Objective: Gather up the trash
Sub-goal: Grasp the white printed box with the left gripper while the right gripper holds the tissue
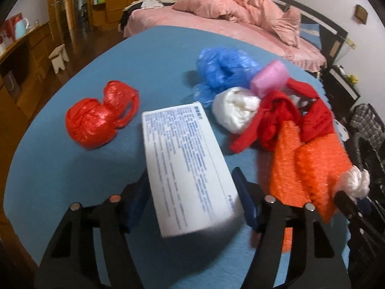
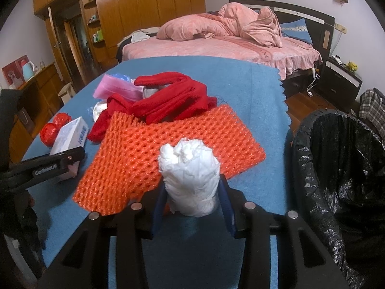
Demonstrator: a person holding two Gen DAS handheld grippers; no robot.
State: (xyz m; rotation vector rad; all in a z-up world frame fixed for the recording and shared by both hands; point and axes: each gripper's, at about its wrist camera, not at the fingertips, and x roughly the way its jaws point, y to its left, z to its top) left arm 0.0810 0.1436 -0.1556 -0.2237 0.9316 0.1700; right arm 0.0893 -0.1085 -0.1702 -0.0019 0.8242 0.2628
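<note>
Most of the collecting is still waiting: the orange mesh (image 2: 154, 149), red cloth (image 2: 168, 101), blue bag (image 1: 223, 67), red bag (image 1: 96, 120) and white bag (image 1: 234, 110) are lying on the blue table (image 2: 252, 84). The black-lined bin (image 2: 341, 168) is standing open at three o'clock of the table's near edge, with free room between. The left gripper (image 1: 190, 197) is straddling the white box (image 1: 187, 168); contact is unclear. The right gripper (image 2: 192, 204) is clamping a white paper wad (image 2: 190, 175), lifted near the table's edge.
</note>
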